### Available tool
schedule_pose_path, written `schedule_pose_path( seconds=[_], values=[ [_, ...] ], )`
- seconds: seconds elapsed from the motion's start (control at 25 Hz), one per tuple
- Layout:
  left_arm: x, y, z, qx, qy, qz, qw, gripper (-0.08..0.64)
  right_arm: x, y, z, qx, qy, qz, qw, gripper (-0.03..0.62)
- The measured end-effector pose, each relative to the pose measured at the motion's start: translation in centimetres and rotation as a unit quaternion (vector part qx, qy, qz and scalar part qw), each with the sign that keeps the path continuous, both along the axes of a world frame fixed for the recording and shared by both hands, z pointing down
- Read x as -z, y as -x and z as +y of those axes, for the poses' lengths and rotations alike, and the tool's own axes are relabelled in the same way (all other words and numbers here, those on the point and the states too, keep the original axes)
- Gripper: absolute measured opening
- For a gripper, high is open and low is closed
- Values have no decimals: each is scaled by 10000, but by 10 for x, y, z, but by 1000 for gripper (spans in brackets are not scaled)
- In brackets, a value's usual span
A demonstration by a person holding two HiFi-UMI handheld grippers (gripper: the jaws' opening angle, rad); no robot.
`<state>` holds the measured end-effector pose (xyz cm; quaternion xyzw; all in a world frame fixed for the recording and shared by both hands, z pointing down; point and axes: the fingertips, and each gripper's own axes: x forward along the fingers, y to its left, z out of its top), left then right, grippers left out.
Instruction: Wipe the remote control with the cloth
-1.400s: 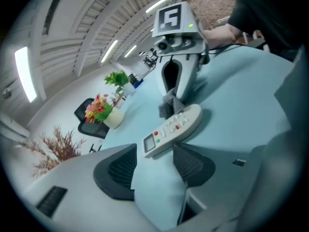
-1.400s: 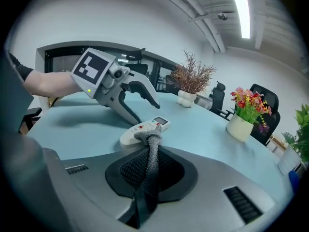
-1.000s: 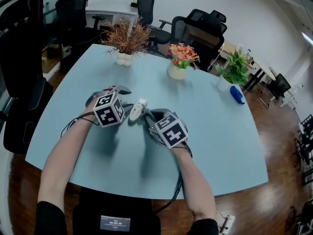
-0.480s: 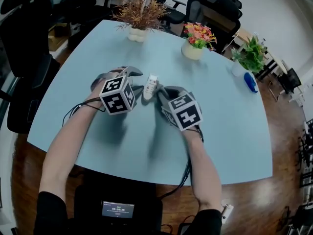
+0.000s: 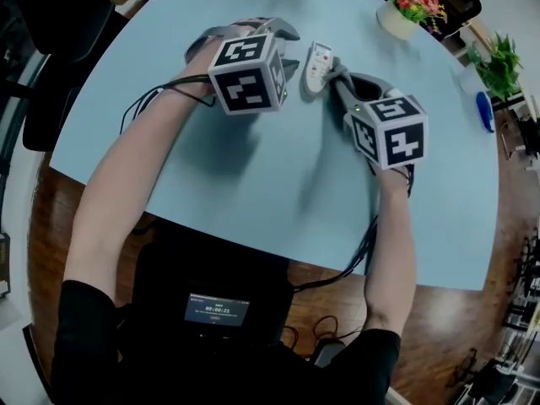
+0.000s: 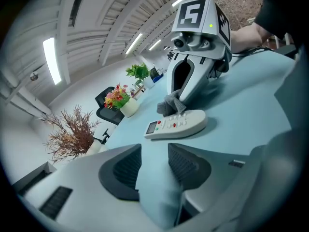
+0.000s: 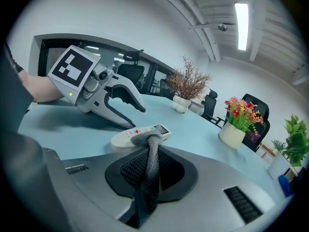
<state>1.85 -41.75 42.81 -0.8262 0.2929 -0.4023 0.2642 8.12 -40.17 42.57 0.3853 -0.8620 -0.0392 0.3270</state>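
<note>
The white remote control (image 5: 317, 59) lies flat on the light blue table (image 5: 253, 192) between my two grippers. My right gripper (image 5: 337, 76) is shut on a grey cloth (image 7: 149, 170), whose bunched end (image 7: 147, 139) rests on the remote (image 7: 140, 134). In the left gripper view the cloth (image 6: 170, 104) touches the far side of the remote (image 6: 176, 124). My left gripper (image 6: 153, 163) stands open just left of the remote, nothing between its fingers; its jaws have narrowed slightly. It shows as well in the right gripper view, as the left gripper (image 7: 126, 100).
A pot of pink flowers (image 5: 407, 7), a green plant (image 5: 499, 64) and a blue object (image 5: 483, 110) stand at the table's far right. A dried plant in a white pot (image 7: 186, 88) is at the back. A dark chair (image 5: 51, 32) stands at the left edge.
The head view has tipped downward, so hands and remote sit higher in the picture. Both grippers keep their places beside the remote; the cloth stays on it.
</note>
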Motion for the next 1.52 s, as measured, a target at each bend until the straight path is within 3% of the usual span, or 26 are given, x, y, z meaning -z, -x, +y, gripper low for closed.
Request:
schedule_pose_path(
  seconds=[0.32, 0.52, 1.32, 1.44, 1.52],
  values=[
    [4, 12, -4, 113, -272, 81, 9995, 186, 0, 4, -3, -10, -110, -127, 9999, 25],
    [-2, 9, -3, 82, -357, -162, 9992, 179, -3, 12, 1, 73, -63, -155, 9998, 25],
    [8, -6, 15, -152, -427, -281, 9986, 164, 10, 10, 9, -49, -42, -115, 9999, 25],
    [13, 3, 14, 9, -252, -74, 9997, 164, 17, 3, 9, -157, -61, -175, 9997, 25],
    [23, 10, 15, 124, -9, 326, 9994, 165, 33, -11, 6, -357, -176, -371, 9985, 25]
  ],
)
